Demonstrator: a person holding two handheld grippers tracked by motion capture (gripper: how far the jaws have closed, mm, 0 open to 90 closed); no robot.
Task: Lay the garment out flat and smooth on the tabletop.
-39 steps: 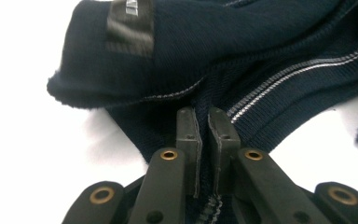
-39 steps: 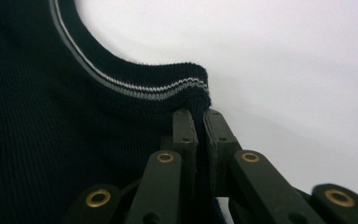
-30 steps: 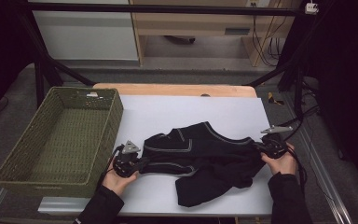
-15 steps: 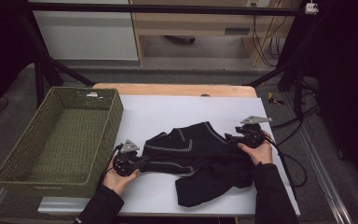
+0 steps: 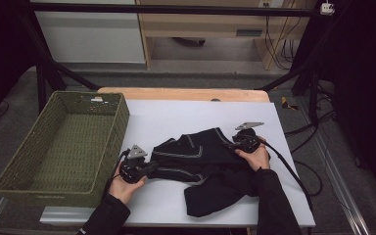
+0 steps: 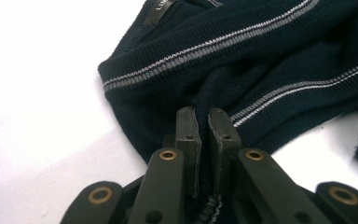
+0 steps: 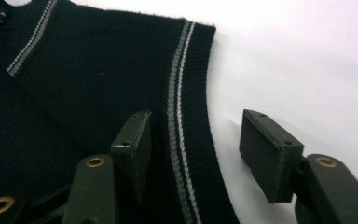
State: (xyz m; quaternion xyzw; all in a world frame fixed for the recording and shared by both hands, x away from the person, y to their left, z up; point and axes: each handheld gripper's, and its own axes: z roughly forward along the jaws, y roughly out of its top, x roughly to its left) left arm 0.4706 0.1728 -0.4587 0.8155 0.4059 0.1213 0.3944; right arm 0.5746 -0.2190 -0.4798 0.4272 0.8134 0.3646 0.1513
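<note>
A dark navy knitted garment (image 5: 200,169) with thin grey stripes lies crumpled on the white table (image 5: 176,117). My left gripper (image 5: 151,169) is shut on the garment's left edge. In the left gripper view the fabric (image 6: 261,60) is pinched between the two pads, with my left gripper (image 6: 204,123) closed tight on it. My right gripper (image 5: 234,145) is at the garment's upper right edge. In the right gripper view my right gripper (image 7: 193,126) is open, its jaws have just been closing, and the striped hem (image 7: 179,93) lies between them untouched.
A large green woven basket (image 5: 120,115) stands at the table's left side, close to my left hand. A black cable (image 5: 293,176) trails from the right gripper over the table's right edge. Bare white table lies behind the garment.
My right gripper let go of the garment's far right end, opened, and moved left to the upper right hem. The garment has slackened. The left gripper has stayed put.
</note>
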